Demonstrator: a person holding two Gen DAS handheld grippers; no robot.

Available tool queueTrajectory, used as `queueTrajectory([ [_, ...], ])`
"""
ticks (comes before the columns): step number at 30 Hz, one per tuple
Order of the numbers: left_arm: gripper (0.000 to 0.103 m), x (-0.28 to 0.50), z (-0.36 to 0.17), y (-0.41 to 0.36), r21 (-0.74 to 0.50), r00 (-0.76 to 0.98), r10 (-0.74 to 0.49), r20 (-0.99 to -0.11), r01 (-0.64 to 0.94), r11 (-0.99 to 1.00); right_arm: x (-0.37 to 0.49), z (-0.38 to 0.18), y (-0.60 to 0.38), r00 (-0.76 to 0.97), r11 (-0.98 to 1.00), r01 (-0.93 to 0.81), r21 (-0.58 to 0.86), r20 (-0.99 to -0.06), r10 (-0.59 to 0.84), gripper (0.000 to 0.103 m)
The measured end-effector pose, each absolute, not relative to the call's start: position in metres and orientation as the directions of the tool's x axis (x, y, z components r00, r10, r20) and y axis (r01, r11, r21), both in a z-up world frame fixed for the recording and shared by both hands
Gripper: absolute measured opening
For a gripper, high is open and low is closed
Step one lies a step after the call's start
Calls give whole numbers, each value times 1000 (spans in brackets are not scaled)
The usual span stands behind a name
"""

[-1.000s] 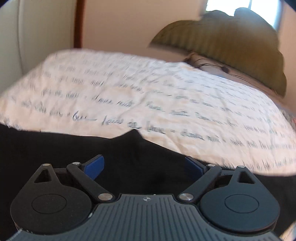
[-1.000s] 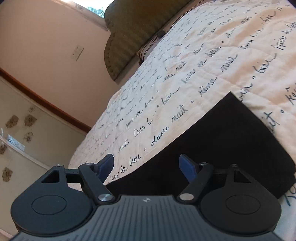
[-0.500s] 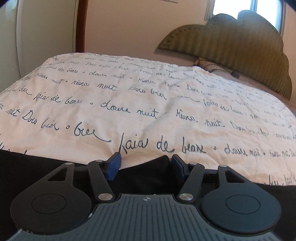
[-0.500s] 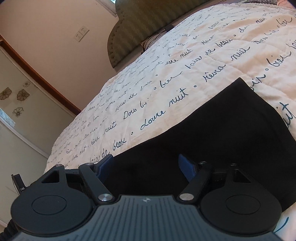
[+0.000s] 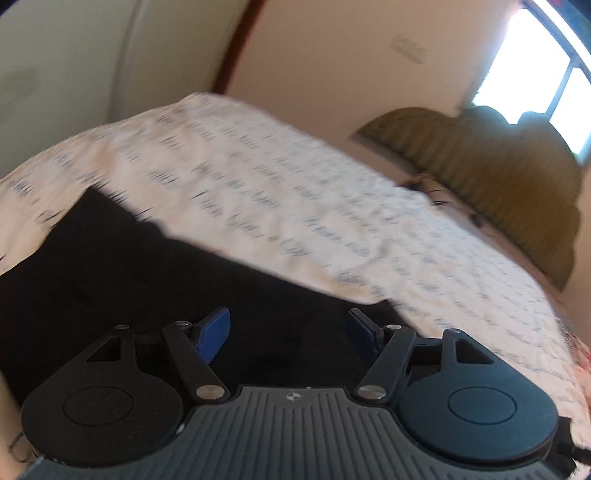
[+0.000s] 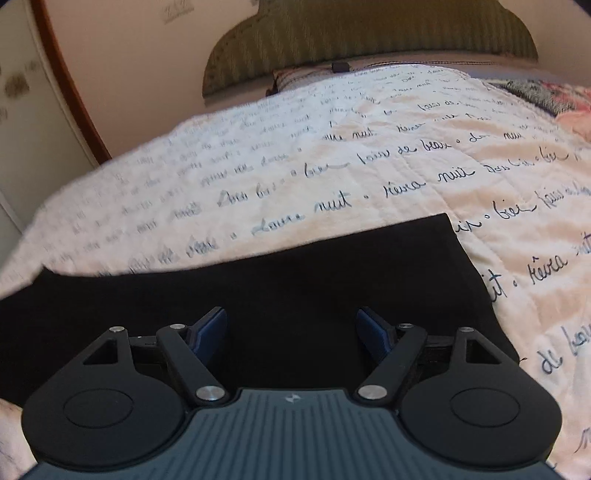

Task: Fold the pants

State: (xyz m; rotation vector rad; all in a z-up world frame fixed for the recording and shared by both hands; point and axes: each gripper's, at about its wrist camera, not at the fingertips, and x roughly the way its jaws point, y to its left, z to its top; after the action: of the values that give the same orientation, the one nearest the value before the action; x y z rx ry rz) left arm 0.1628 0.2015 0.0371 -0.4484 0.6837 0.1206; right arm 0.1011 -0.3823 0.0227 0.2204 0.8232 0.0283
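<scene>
A: Bedspread [image 6: 369, 158], cream with dark script, fills the middle band of both your wrist views; green headboard [image 6: 369, 33] at the top in the right view, right edge in the left view.

B: Pants?

A: Black pants [image 6: 295, 288] lie flat on it, across the lower half of each frame; their straight end sits right of centre in your right view. The left view is motion-blurred.

B: Tools?

A: Your left gripper [image 5: 290, 334], bottom centre, is spreading its jaws; dark cloth shows behind the gap, pads pressing nothing. Your right gripper [image 6: 291, 330] has jaws apart, nothing pinched.
</scene>
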Motion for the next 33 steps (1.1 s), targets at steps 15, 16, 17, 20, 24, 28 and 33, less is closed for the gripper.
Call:
queueTrajectory([
  [15, 84, 126, 58, 218, -382, 848, 12, -530, -252, 889, 69, 31, -362, 753, 995, -6, 104, -654, 73, 98],
  [16, 95, 113, 62, 225, -403, 858, 30, -512, -271, 874, 60, 38, -358, 777, 992, -25, 124, -622, 97, 98],
  [17, 98, 103, 63, 234, -427, 863, 46, -503, -294, 855, 56, 44, -352, 790, 989, -52, 139, -599, 126, 98],
  [20, 96, 92, 54, 264, -462, 831, 85, -550, -388, 798, 62, 50, -322, 776, 979, -145, 145, -597, 203, 98],
  [24, 96, 85, 35, 290, -542, 816, 44, -576, -421, 727, 87, 42, -265, 720, 957, -267, 115, -637, 278, 98],
  [28, 97, 86, 28, 285, -507, 819, 44, -572, -395, 766, 112, 26, -217, 632, 925, -371, 83, -707, 317, 98],
  [33, 98, 79, 26, 277, -477, 835, 48, -548, -360, 802, 118, 12, -225, 619, 946, -323, 32, -749, 237, 103],
])
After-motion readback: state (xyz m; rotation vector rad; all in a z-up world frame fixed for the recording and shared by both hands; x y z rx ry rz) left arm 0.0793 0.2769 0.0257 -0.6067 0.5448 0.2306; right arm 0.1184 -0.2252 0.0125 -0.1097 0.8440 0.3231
